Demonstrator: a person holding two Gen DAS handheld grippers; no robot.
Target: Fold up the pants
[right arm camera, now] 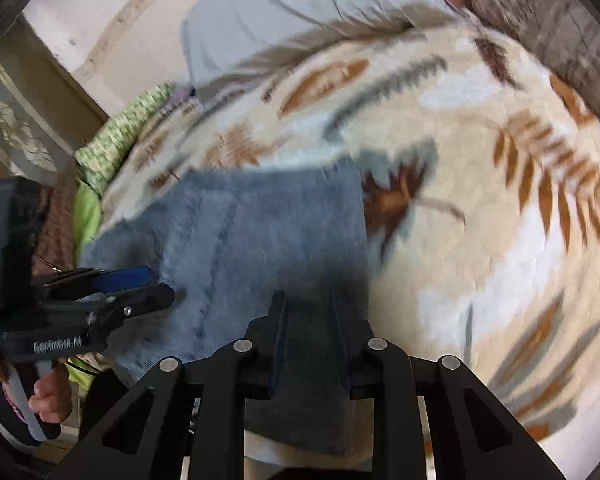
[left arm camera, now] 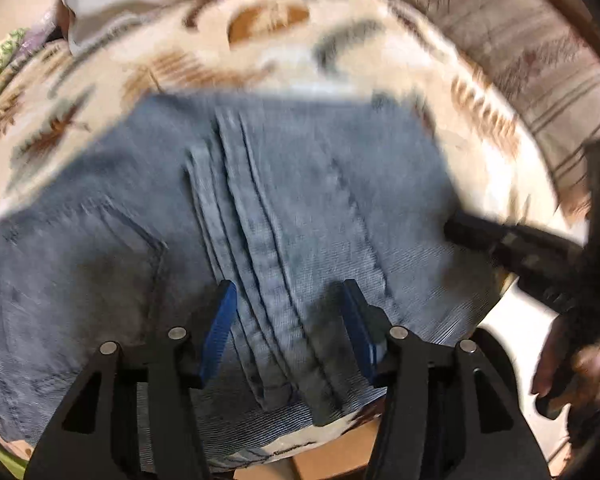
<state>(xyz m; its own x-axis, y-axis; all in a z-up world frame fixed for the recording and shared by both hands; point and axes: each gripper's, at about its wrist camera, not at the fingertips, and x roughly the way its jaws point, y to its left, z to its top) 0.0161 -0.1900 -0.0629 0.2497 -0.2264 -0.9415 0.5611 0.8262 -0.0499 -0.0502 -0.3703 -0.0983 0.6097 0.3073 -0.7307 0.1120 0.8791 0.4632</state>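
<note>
Blue denim pants (left arm camera: 260, 208) lie folded on a cream leaf-patterned blanket (left arm camera: 260, 52); seams and a back pocket show. My left gripper (left arm camera: 290, 292) is open, its blue-padded fingers spread just above the pants near the blanket's front edge. My right gripper (right arm camera: 306, 304) hovers over the pants' near right corner (right arm camera: 260, 240), its fingers apart with denim between them; whether they pinch it is unclear. The right gripper shows in the left wrist view (left arm camera: 500, 240) at the pants' right edge. The left gripper shows in the right wrist view (right arm camera: 140, 284) at the pants' left edge.
A grey pillow (right arm camera: 300, 4) lies at the blanket's far side. A brown striped cover (left arm camera: 520, 32) lies at the far right. Green patterned cloth (right arm camera: 116, 140) sits at the left. The blanket's (right arm camera: 480, 160) right part lies beside the pants.
</note>
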